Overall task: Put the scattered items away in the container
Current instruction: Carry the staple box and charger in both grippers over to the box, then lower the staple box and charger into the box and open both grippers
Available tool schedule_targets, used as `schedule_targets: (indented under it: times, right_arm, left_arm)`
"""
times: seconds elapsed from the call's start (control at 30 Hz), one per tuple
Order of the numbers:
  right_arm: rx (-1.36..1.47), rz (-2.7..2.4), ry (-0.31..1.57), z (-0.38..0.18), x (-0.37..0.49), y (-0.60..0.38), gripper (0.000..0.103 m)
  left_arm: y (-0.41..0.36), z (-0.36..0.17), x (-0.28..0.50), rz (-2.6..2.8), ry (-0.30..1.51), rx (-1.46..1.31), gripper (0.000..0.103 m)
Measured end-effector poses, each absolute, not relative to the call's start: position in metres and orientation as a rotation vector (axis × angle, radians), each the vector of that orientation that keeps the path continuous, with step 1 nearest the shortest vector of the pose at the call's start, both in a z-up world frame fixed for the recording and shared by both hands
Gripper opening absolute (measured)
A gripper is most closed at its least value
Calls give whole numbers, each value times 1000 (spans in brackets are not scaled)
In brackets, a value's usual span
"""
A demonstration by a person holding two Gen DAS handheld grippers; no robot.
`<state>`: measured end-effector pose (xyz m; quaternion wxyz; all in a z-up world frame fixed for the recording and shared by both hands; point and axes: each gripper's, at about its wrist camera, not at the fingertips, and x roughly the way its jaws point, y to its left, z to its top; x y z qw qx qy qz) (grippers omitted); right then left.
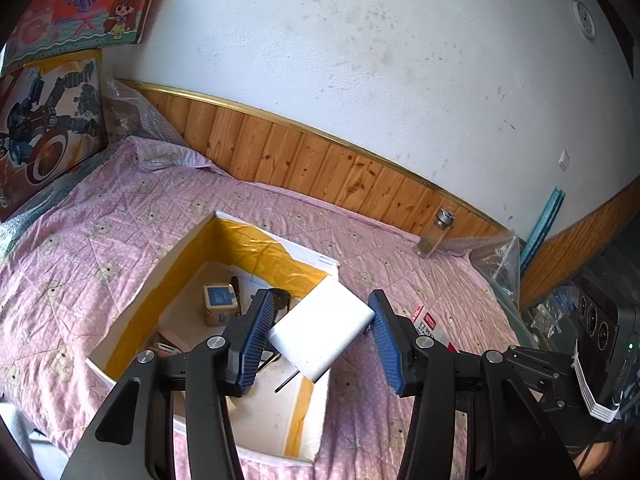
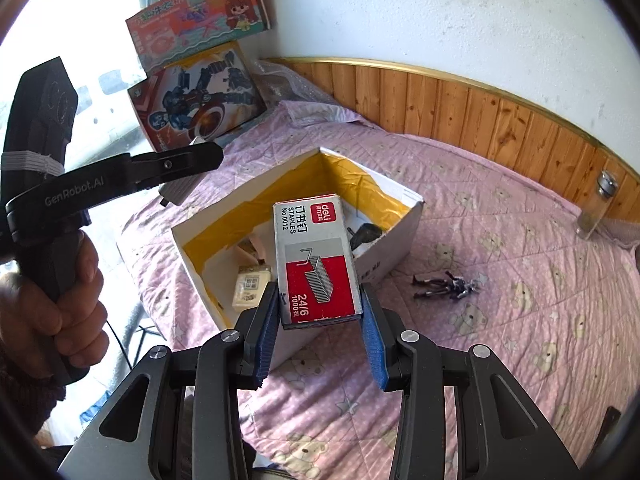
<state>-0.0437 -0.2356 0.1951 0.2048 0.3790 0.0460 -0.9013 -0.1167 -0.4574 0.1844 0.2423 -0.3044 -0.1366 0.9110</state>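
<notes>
Pink quilted bedding (image 2: 500, 240) printed with little bears covers the bed, backed by wood panelling under a white wall. At lower centre of the left wrist view, the left claw (image 1: 324, 340) has its blue pads spread around a white rectangular block (image 1: 322, 332), which touches both and hangs tilted over the near corner of the box. At lower centre of the right wrist view, the right claw (image 2: 320, 320) grips a red and grey staples box (image 2: 316, 258) by its near end, above the open white cardboard box (image 2: 396, 256) with yellow tape inside its walls. Small items already lie in it. Right of the box a dark toy figure (image 2: 446, 286) lies on the bedding; a glass jar (image 2: 596, 208) stands by the panelling at far right.
</notes>
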Motion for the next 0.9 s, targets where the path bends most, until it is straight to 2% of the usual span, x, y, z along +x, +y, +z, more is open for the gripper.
schedule_targets:
  times: [0.53,0.9]
  right_arm:
    - [1059,-2411,262,188,-85,-294,41]
    - [1182,-2249,431,142,-97,-327,41]
  left_arm:
    - [-505,184,-174,2522,-416,-880,51]
    - [-504,140,-239,2335,-459,-1163,51]
